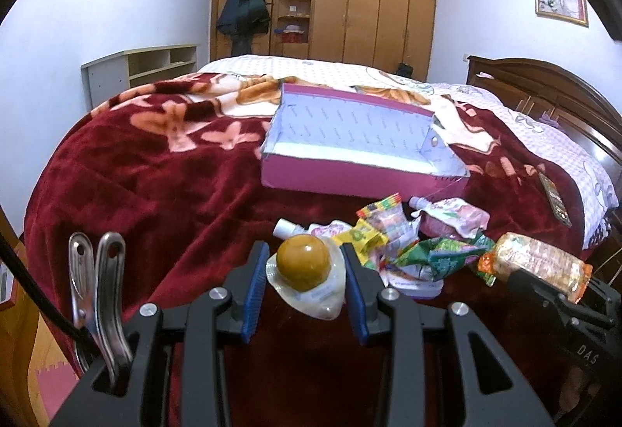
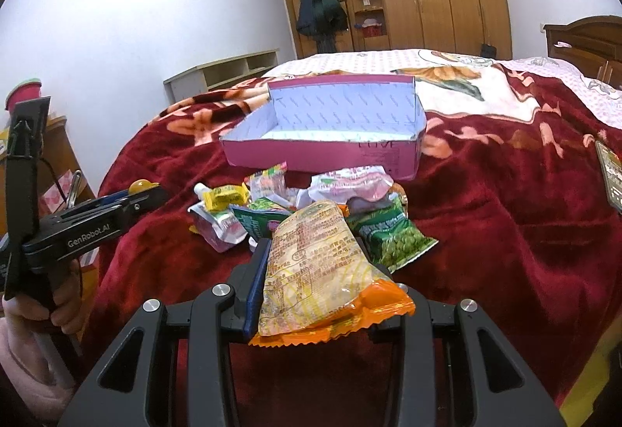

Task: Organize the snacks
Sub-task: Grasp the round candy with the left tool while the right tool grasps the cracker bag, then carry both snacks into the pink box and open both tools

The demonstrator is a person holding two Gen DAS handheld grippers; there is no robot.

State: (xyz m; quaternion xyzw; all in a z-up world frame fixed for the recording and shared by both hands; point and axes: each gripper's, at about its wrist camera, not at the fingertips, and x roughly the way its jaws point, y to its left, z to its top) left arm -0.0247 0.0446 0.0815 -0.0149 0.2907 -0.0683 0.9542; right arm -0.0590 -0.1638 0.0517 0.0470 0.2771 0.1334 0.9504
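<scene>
Left wrist view first: the left gripper (image 1: 306, 273) is clamped on a clear-sealed pack with a round brown egg-looking snack (image 1: 305, 269) inside, its blue pads (image 1: 254, 291) pressing the plastic edge on both sides, and the pack is held up off the bed. Behind it sits the snack pile (image 1: 404, 238) on the dark red floral blanket (image 1: 155, 174) — spouted drink pouches, a yellow wrapper, green packets, all jumbled together and touching. Just past the pile is the open pink cardboard box (image 1: 350, 151), white lined inside, nothing in it that I can see. Over on the right edge the right gripper (image 1: 544, 283) shows up holding an orange-ended packet (image 1: 536, 263).

Right wrist view: the right gripper (image 2: 322, 283) is gripping that same yellowish noodle-type packet with orange crimped ends (image 2: 315, 271), which stands tilted between the fingers and hides the right one. The pile (image 2: 295, 205) lies right behind it — a green pea bag (image 2: 392, 240) is just beside the packet. The pink box (image 2: 322, 151) sits beyond the pile, near it. At the left, a hand (image 2: 50, 314) holds the left gripper (image 2: 140, 193), with the brown snack (image 2: 140, 186) peeking out at its tip.
</scene>
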